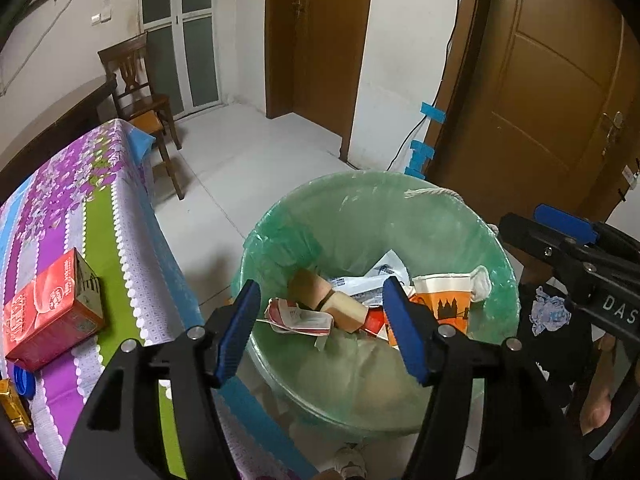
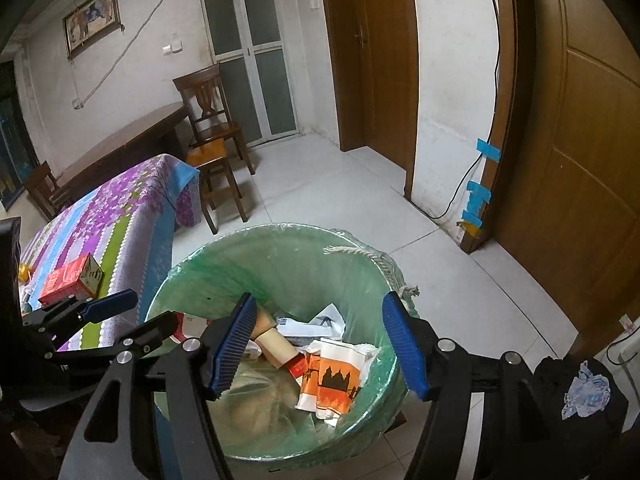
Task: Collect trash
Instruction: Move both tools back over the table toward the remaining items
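**Two open grippers above the lined bin**

Both grippers hang over the trash bin (image 1: 496, 248), which wears a green plastic liner and stands on the tiled floor just beside the table. The left gripper (image 1: 320, 328) has its blue pads spread apart with nothing between them; the right gripper (image 2: 320, 352) is likewise parted and empty. Inside the bin lie a cardboard tube (image 2: 276, 344), an orange-and-white paper bag (image 2: 336, 384), a crumpled red-and-white wrapper (image 1: 300, 318) and white paper scraps. On the table's flowered cloth (image 1: 60, 184) a red carton (image 1: 52, 308) rests near the edge, well apart from both grippers.
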The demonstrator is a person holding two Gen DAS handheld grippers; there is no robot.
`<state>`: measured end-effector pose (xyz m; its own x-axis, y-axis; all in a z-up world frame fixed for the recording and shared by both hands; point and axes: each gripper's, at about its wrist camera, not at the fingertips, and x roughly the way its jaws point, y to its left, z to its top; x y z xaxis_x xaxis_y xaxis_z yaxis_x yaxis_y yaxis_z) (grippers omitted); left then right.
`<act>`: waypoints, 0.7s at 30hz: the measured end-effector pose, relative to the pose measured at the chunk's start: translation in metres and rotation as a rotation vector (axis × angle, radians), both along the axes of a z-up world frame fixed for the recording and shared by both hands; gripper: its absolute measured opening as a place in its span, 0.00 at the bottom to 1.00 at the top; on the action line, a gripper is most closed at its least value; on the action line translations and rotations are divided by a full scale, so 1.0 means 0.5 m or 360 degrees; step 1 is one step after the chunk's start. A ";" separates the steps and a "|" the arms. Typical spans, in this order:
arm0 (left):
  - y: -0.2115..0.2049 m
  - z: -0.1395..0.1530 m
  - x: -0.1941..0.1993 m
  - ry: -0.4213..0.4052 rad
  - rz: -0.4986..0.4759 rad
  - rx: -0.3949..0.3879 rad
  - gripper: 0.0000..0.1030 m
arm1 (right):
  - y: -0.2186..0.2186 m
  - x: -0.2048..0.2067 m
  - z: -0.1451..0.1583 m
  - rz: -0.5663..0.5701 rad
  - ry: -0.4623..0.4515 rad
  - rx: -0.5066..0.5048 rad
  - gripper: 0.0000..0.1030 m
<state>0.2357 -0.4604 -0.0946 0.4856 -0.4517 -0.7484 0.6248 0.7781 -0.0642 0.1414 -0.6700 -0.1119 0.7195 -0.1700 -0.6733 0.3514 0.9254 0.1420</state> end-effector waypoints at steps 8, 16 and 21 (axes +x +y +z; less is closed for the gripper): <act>0.040 0.014 -0.014 -0.0016 0.0003 -0.0004 0.64 | 0.028 -0.046 0.010 0.0013 -0.0054 -0.0009 0.67; 0.131 0.063 -0.059 -0.0142 -0.0050 -0.0008 0.73 | 0.124 -0.103 0.038 0.0154 -0.0155 -0.0032 0.76; 0.222 0.087 -0.078 -0.0192 -0.0069 0.0007 0.76 | 0.218 -0.112 0.055 0.0346 -0.0203 -0.0042 0.81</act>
